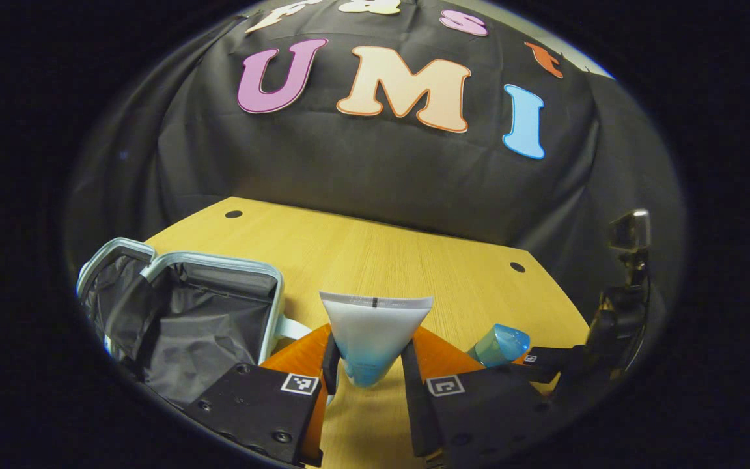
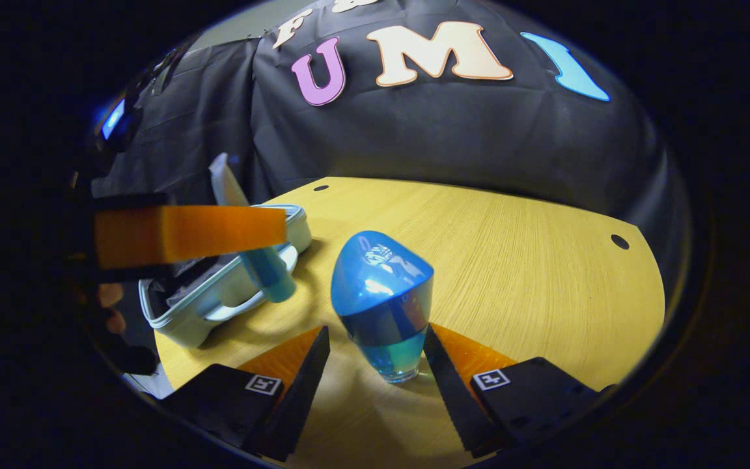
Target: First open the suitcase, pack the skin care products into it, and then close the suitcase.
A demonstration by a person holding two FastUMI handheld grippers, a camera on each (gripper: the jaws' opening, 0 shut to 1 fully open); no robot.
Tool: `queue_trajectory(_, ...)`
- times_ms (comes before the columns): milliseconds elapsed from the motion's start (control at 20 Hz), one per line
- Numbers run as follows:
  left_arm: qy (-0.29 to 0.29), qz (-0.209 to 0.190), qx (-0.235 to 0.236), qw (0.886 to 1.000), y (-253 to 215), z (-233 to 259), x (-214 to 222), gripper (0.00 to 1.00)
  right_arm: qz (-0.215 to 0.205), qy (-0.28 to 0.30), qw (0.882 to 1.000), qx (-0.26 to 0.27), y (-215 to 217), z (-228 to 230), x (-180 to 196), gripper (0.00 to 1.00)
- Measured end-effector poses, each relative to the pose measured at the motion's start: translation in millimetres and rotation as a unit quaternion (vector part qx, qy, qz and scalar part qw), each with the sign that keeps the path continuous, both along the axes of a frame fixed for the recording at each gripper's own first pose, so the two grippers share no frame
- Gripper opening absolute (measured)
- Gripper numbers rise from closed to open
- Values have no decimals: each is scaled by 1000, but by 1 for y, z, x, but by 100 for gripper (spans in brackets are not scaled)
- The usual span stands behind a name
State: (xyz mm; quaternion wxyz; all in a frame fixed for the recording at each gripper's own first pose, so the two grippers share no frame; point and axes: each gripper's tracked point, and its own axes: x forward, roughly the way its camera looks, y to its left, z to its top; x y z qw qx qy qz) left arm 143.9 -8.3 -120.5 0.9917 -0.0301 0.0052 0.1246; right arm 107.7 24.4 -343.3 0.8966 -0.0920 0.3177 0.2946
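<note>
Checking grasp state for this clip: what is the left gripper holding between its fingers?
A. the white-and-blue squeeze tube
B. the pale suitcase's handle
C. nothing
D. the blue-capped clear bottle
A: in the left gripper view the left gripper has both fingers pressed on the white-and-blue squeeze tube, lifted above the wooden table, beside the open pale suitcase.

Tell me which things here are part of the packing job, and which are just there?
Part of the job:
pale blue open suitcase
white-and-blue squeeze tube, clamped in the left hand-held gripper
blue transparent bottle, between the right hand-held gripper fingers

Just there:
light wooden table
</note>
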Motion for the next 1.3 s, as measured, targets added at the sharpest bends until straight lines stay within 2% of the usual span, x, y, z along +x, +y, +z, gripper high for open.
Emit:
queue_trajectory(50, -1, 6, 3, 1000, 2, 4, -7, 48, -4, -4, 1000, -2, -1, -1, 3, 88)
queue_trajectory(100, -2, 10, 2, 1000, 4, 8, -14, 46, -7, -10, 1000, -1, -1, -1, 6, 80)
queue_trajectory(250, -4, 15, -14, 1000, 7, 14, -33, 48, -12, -34, 999, -13, -3, 1, 15, 51)
queue_trajectory(350, -6, 30, -16, 999, 18, 20, -48, 46, -8, -41, 999, -21, -3, 1, 14, 45)
queue_trajectory(550, 8, 72, -20, 997, 52, 29, -81, 43, -10, -36, 999, -27, -4, 0, 10, 41)
queue_trajectory(600, 18, 82, -25, 996, 63, 30, -91, 48, -14, -35, 999, -29, -6, 1, 9, 41)
queue_trajectory(800, 75, 127, -29, 989, 117, 13, -121, 45, -22, -24, 999, -33, -7, 4, 5, 39)
queue_trajectory(850, 99, 126, -37, 986, 125, 2, -125, 48, -25, -21, 999, -31, -8, 6, 4, 39)
queue_trajectory(1050, 160, 110, -80, 978, 154, -34, -133, 45, -38, -28, 998, -31, -4, 27, -5, 40)
queue_trajectory(1300, 238, 64, -101, 964, 179, -75, -135, 48, -57, -32, 997, -40, 15, 61, -35, 40)
